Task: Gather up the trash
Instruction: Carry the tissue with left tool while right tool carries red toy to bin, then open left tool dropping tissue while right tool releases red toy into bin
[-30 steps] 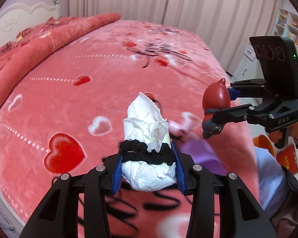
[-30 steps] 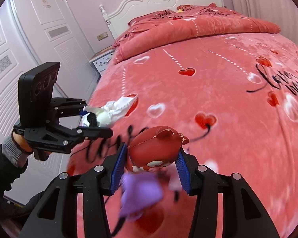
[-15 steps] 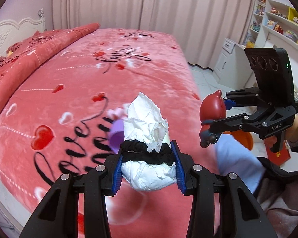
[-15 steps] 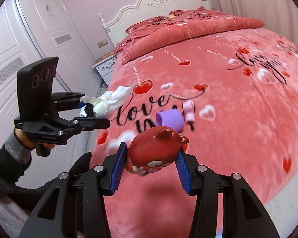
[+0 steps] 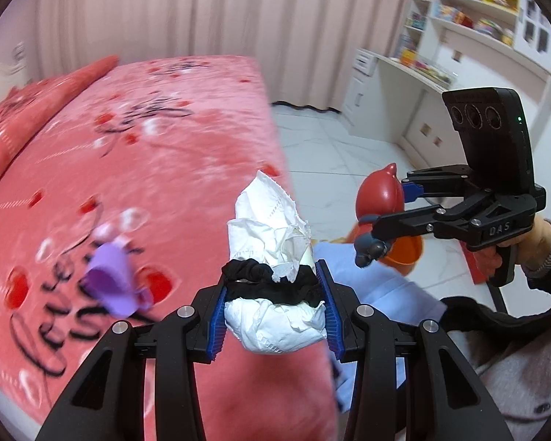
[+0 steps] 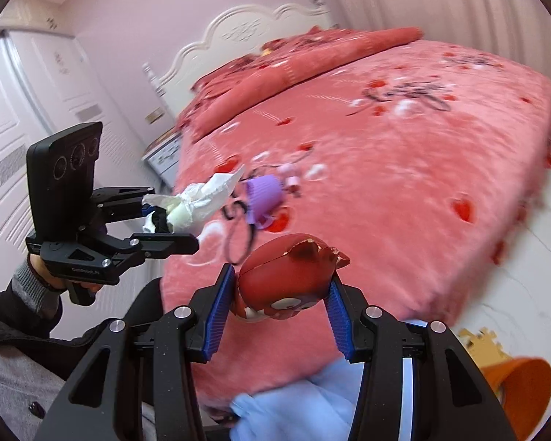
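A crumpled wad of white tissue (image 5: 275, 294), ringed by a black hair tie (image 5: 268, 286) and wrapped around something pale green that is seen only from the right wrist view, is clamped between the blue-padded fingers (image 5: 218, 316) of the left gripper (image 5: 273, 316) and is held in the air over the near edge of the bed (image 5: 165, 169). A red squashed toy with a torn, peeling top and a cartoon face (image 6: 286, 283) is gripped between the fingers (image 6: 336, 319) of the right gripper (image 6: 279, 316), likewise off the bed. On the pink blanket, which is printed with red hearts and black lettering, a purple cup-shaped piece (image 5: 112, 281) is seen lying on its side, with a small pink object (image 6: 292, 178) just beside it; both are blurred. Between the bed edge and the person's grey-clad lap a light blue cloth (image 5: 378, 286) is draped, and an orange bin (image 6: 521, 386) stands on the white tiled floor beyond it, partly hidden behind the right gripper in the left wrist view. Curtains and shelves line the far walls. Two grippers, one tissue wad, one hair tie, one red toy, one purple piece and one orange bin are counted.
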